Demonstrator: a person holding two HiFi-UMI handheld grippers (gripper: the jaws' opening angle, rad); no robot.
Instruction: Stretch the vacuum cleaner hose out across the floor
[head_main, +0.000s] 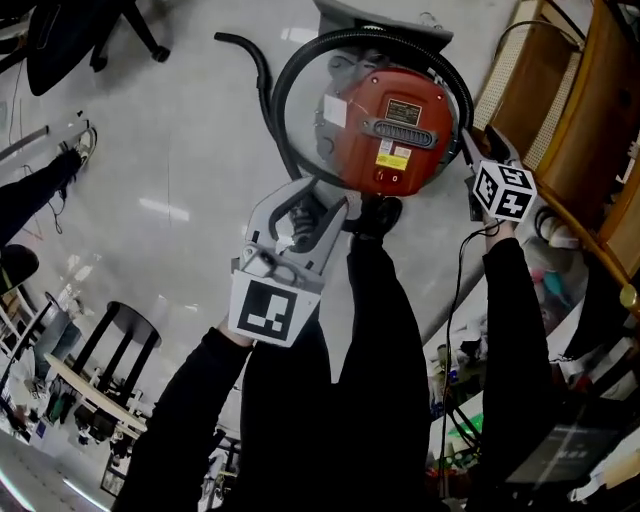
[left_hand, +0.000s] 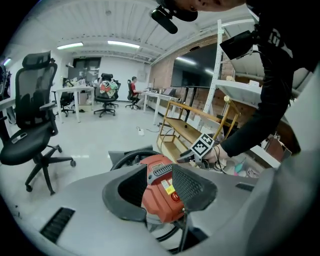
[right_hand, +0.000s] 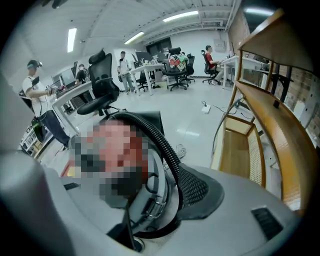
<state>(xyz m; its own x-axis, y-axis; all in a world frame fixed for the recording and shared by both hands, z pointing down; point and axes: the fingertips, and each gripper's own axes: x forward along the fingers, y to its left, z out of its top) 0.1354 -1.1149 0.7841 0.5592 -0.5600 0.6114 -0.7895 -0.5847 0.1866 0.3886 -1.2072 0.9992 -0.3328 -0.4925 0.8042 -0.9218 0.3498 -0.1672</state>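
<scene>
Left gripper (head_main: 305, 205) hangs empty with its jaws apart, just short of the red vacuum cleaner (head_main: 395, 125). The hose (head_main: 281, 100) loops round it on the floor (head_main: 180, 150) — its right arc passes between the right gripper's (head_main: 468, 140) spread, unclenched jaws — the nearer hand.

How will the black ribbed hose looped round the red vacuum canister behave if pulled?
Probably floppy: the black ribbed hose curves in a loop, so it should uncoil, not slide stiffly. Its ribs likely give grip. The red vacuum canister may drag along.
</scene>
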